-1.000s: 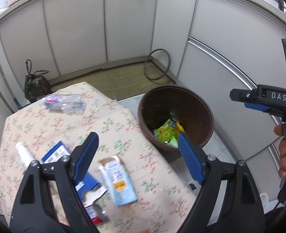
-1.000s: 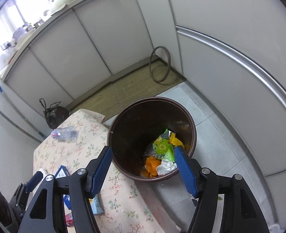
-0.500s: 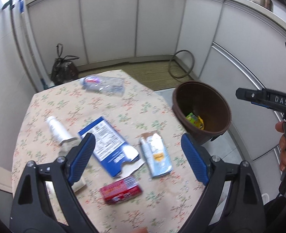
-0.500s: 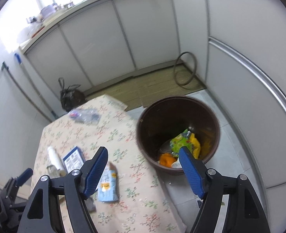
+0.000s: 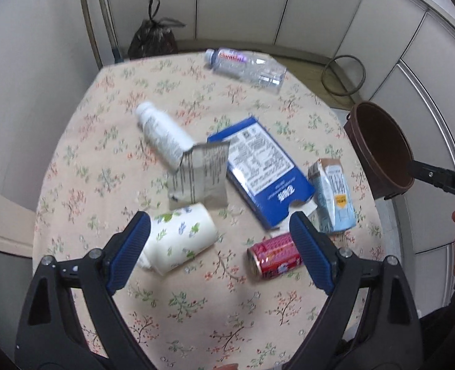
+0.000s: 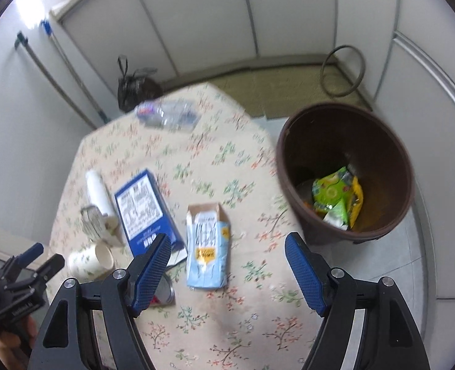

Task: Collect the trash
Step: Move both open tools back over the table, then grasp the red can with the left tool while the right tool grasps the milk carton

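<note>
Hovering wide-jawed over the littered table (image 5: 110, 166); left gripper (image 5: 219, 245) nearer paper cup (image 5: 178, 239), long axis crosswise; right gripper (image 6: 227, 273), equally wide, above milk carton (image 6: 208, 246).

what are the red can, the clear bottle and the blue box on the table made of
Red can: likely metal, going by its shiny silver rim and end.
Clear bottle: thin transparent plastic, since the tablecloth shows through it.
Blue box: probably printed cardboard with a smooth finish, lying flat with a torn flap at one end.
</note>
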Tool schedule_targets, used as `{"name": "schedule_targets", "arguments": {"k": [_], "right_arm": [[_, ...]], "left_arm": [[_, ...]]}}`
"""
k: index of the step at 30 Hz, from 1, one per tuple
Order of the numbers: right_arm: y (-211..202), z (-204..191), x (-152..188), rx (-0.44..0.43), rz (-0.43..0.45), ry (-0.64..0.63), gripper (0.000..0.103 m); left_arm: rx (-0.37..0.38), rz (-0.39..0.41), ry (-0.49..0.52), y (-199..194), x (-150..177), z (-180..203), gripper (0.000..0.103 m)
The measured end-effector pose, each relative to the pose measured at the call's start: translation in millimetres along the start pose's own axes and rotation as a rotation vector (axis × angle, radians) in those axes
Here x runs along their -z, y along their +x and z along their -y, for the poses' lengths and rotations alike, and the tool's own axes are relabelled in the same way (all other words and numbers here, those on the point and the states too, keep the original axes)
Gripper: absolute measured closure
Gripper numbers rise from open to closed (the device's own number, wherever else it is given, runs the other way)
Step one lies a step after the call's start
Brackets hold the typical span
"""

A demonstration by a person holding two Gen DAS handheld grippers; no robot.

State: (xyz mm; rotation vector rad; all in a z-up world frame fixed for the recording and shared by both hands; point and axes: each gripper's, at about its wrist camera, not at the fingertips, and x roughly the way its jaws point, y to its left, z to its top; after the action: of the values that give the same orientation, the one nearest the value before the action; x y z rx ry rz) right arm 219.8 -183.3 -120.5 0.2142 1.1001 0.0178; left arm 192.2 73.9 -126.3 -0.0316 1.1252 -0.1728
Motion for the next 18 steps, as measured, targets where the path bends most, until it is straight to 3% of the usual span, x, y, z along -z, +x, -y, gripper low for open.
{"name": "schedule_targets", "arguments": {"k": [4,9,18], "right_arm": [[21,-14,2,-0.018,-0.059,-0.028,0.025],[44,-24,3,-0.012,-0.114,-0.042,0.025],[62,-18,2,0.018,-0.161,-0.049,0.025]], "left_arm": [[0.081,-0.057,0.027,7,14,2,0.012],[0.148,-0.105,0.217,25,24,32,0.012],[0.238,-0.185,0.41,56,29,65,0.012]]}}
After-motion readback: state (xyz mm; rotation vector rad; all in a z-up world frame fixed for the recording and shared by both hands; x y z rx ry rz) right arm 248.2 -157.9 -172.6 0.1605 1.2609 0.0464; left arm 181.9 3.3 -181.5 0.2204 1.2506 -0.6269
